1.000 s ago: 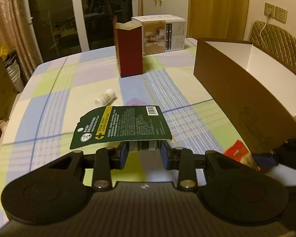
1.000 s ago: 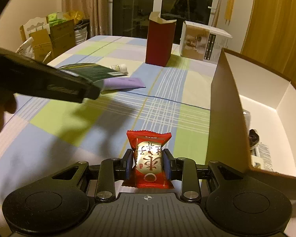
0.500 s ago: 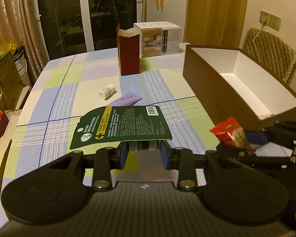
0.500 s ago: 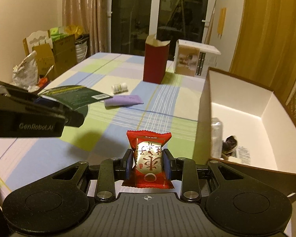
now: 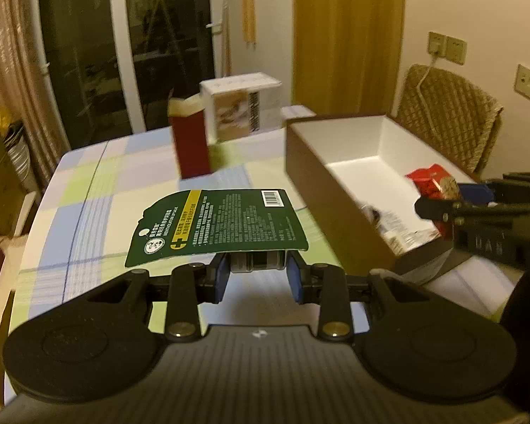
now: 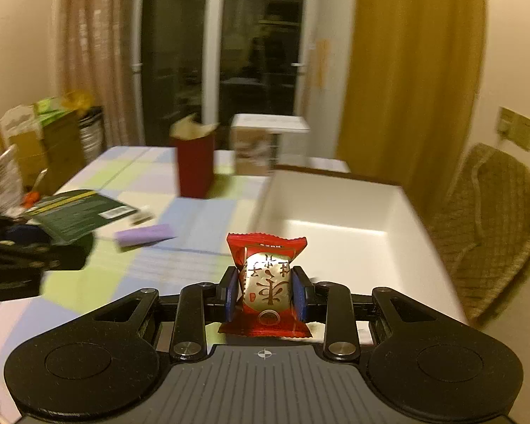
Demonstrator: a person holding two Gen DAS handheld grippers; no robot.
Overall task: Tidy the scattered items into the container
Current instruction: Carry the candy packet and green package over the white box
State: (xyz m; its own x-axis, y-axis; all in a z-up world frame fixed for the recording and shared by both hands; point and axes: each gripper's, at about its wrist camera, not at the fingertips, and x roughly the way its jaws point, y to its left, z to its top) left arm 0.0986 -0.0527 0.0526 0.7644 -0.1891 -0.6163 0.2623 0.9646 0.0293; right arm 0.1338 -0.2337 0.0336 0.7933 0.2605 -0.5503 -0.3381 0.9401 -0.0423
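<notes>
The carton [image 5: 190, 141] stands on the table [image 5: 88, 190], left of the container [image 5: 321, 190] (boxed item [image 5: 240, 106] behind).

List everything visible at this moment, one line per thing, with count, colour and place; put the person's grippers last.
green carded pack: 1, dark green, held in the left gripper.
red snack packet: 1, red and gold, held in the right gripper.
container: 1, brown outside, white inside, table right; small items inside, too blurred to name.
purple tube: 1, lilac, lying on the tablecloth.
red carton: 1, dark red, upright, far table.
white box: 1, white, behind the red carton.
tablecloth: 1, pastel checks.
chair: 1, tan quilted, beyond the container.
left gripper: 1, black, shut.
right gripper: 1, black, shut.
</notes>
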